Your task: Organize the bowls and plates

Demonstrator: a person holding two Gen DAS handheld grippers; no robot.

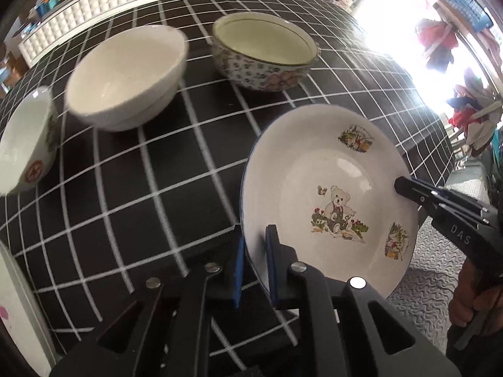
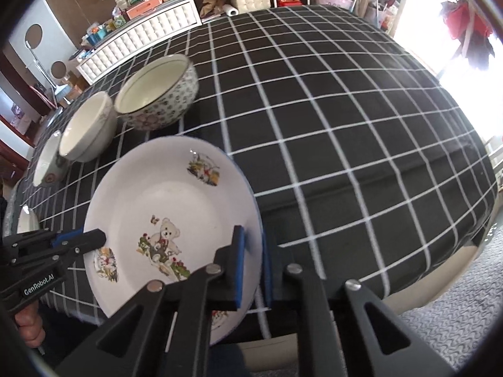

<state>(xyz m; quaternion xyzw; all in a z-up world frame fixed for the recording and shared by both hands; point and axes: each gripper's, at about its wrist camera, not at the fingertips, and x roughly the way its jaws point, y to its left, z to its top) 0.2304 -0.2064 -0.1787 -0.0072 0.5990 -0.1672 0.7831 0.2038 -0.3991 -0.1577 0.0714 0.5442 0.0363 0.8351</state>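
Plate: I see the white plate [image 1: 330, 188] with a teddy bear print in the middle and small flower prints on its slope. It has a thin blue edge. It is at the near edge of the table, tilted, and both my tools hold it by the rim on opposite sides.

Left gripper [image 1: 255, 264]: its blue pads [image 1: 239, 270] are closed on the left rim of the plate, one pad inside and one outside. The jaws are nearly together, only the rim is between them.

Right gripper [image 2: 253, 264]: it clamps the right rim in the same way, almost fully closed. In the left view I see its black tip on the inner slope of the plate.

Bowls: three bowls stand beyond the plate in a row. The flower bowl [image 1: 264, 53] is the largest. The plain white bowl [image 1: 125, 75] is just beside it. The small bowl [image 1: 26, 144] with a red mark is at the left end, next to the white one.

Table: the cloth [image 2: 345, 110] is black with a white grid.

Hands: I see fingers [image 2: 30, 326] around the left handle.

Room: a white padded cabinet [image 2: 141, 40] stands behind the table, with small things on top.
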